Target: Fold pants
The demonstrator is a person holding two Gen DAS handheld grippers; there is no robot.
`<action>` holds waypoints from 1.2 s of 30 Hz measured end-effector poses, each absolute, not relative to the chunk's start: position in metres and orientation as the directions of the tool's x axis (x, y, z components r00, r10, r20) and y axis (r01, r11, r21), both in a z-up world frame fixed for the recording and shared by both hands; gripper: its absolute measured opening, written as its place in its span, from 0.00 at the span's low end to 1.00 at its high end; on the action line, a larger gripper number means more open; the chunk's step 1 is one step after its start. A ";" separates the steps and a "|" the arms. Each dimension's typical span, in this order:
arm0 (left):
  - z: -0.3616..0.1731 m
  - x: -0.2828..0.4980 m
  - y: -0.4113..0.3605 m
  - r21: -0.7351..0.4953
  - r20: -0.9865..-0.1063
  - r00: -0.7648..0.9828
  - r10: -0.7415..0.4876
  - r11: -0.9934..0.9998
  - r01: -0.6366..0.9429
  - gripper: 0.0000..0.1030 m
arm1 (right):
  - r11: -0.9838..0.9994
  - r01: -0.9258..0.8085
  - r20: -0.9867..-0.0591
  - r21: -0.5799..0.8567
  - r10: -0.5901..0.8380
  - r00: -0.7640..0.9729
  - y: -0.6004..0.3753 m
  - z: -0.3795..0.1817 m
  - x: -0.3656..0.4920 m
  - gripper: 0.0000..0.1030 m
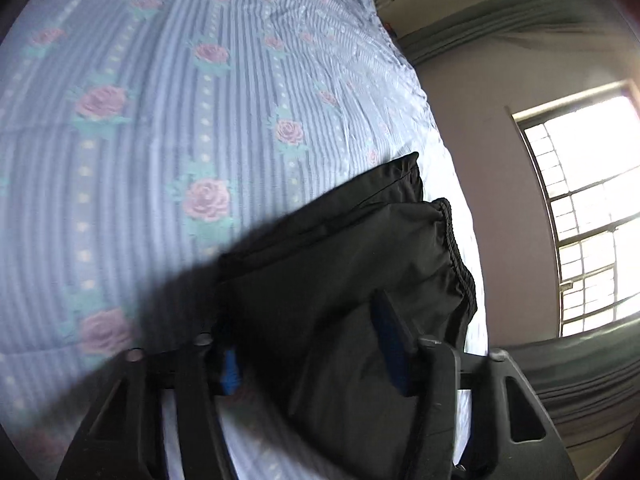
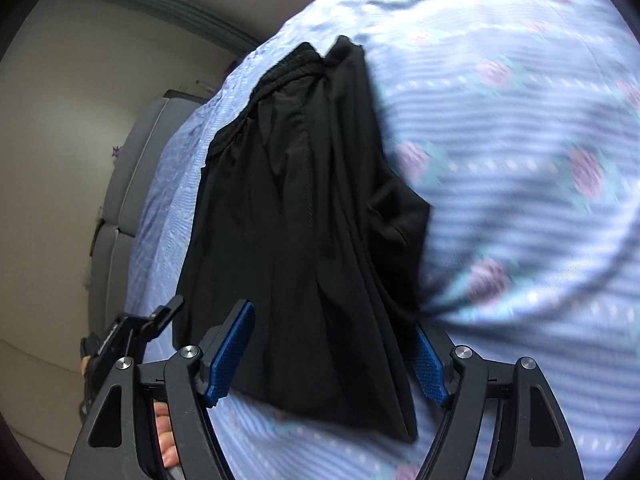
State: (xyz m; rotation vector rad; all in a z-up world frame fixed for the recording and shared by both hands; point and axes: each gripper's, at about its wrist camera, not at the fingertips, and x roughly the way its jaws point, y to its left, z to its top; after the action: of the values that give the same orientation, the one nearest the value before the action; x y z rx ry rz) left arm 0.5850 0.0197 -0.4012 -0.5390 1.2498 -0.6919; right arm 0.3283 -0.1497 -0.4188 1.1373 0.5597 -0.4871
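Note:
Black pants (image 1: 340, 272) lie folded in a compact stack on the blue striped rose-print bed sheet (image 1: 160, 120), waistband with drawstring toward the bed edge. My left gripper (image 1: 316, 344) is open, its blue-padded jaws standing apart on either side of the near end of the stack. The pants (image 2: 304, 208) also show in the right wrist view on the sheet (image 2: 520, 160). My right gripper (image 2: 332, 348) is open, jaws wide around the near end of the pants, not clamping the cloth.
A wall with a bright barred window (image 1: 592, 208) and grey curtains (image 1: 580, 376) stand beside the bed. A grey padded headboard or couch (image 2: 124, 184) lies past the bed edge. The other gripper (image 2: 120, 336) and a hand (image 2: 166, 440) show at lower left.

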 end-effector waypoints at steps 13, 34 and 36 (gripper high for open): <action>-0.346 0.556 -0.014 -0.579 -0.735 0.230 -0.638 0.766 0.279 0.13 | 0.438 0.562 -0.639 0.701 0.037 0.768 -0.179 -0.388 0.331 0.17; -0.187 0.321 0.088 -0.350 -0.815 0.382 -0.436 0.895 0.275 0.12 | 0.812 0.256 -0.723 0.525 0.267 0.638 -0.121 -0.208 0.201 0.17; -0.167 0.292 0.102 -0.366 -0.803 0.405 -0.438 0.898 0.246 0.12 | 0.830 0.207 -0.720 0.518 0.292 0.630 -0.114 -0.190 0.190 0.17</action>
State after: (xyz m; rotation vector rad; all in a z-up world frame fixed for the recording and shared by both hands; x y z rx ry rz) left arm 0.2920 0.1019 -0.1670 -0.2012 1.0708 -0.4351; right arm 0.1905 -0.1142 -0.1897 0.6107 0.9031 0.0526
